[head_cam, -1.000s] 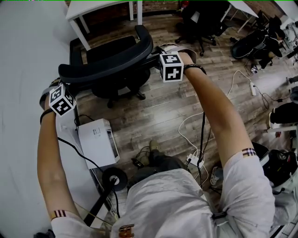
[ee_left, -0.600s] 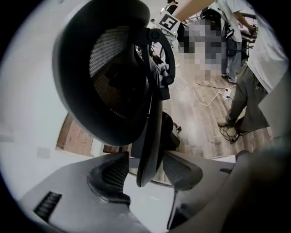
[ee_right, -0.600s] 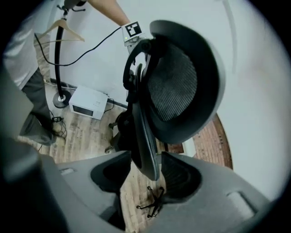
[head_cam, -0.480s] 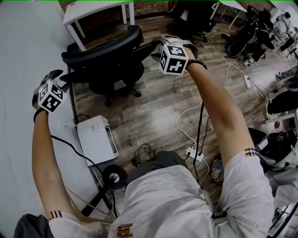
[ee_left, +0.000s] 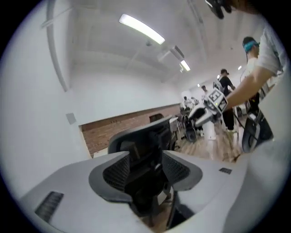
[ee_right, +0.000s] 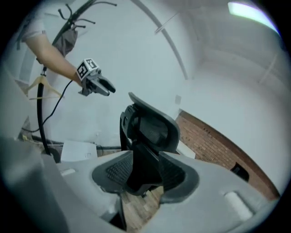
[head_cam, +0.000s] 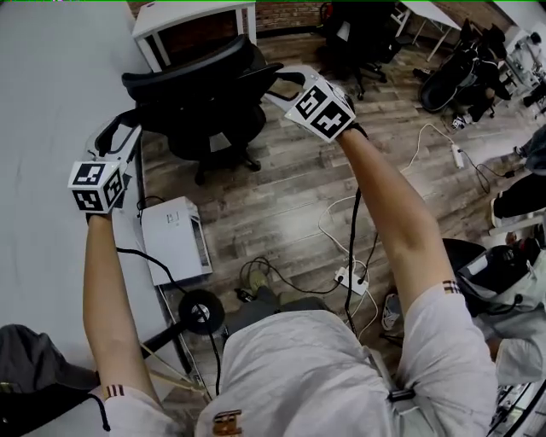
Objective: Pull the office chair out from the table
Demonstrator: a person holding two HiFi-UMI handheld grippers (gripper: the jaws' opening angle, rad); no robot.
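Since the big white table [head_cam: 43, 102] runs down your left side, the way out for the office chair [head_cam: 200, 94] is toward you and to the right, over the wood floor. The chair stands ahead of you, just off the table's edge, with a small white desk [head_cam: 196, 15] behind it. Its backrest [head_cam: 205, 72] faces you, and its long top edge runs from left to right, a bit higher on the right.

Your right gripper [head_cam: 277, 85] is just beside the right end of that edge, so it looks like the nearer one. Your left gripper [head_cam: 119, 132] is out to the left, over the table's edge, near the chair's left side but not on it. Both point at the chair, and each gripper view shows the chair a little way ahead past its own jaws.

Both grippers are let go. The left jaws stand wide apart and hold nothing. The right jaws have just been closing a little, but nothing is pressed between them.

A second ago both grippers were on the top of the backrest, one at each end. Now both are off it and higher up, and each has rolled. The left one has swung out to the side. The chair looks to be in about the same spot by the small desk.
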